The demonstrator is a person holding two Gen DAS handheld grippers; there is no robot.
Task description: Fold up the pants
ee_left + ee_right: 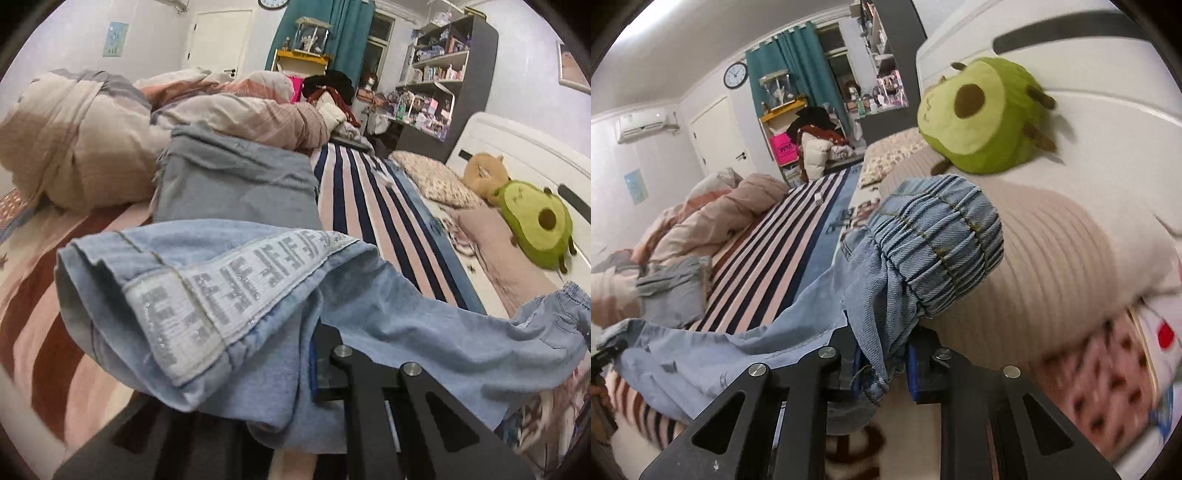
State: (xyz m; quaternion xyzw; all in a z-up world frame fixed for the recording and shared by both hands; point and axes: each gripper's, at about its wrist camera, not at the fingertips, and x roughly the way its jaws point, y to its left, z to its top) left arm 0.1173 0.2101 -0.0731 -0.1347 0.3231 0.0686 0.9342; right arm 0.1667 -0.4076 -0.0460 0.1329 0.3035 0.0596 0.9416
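Note:
Light blue denim pants (pixel 406 317) hang stretched between my two grippers above the striped bed. My left gripper (pixel 295 373) is shut on the leg end, where the cuff with a white lettered side band (pixel 221 295) drapes over the fingers and hides them. My right gripper (pixel 882 365) is shut on the pants (pixel 798 332) just below the elastic waistband (pixel 945 240), which bunches up above the blue finger pads (pixel 911 365). The far waistband also shows in the left wrist view (pixel 561 306).
A folded grey-blue garment (pixel 236 184) lies on the striped sheet (pixel 362 199). A crumpled quilt (pixel 92 140) fills the far left. An avocado plush (pixel 979 114), pillows (pixel 1052 258) and a white headboard (pixel 1108 110) stand at the right.

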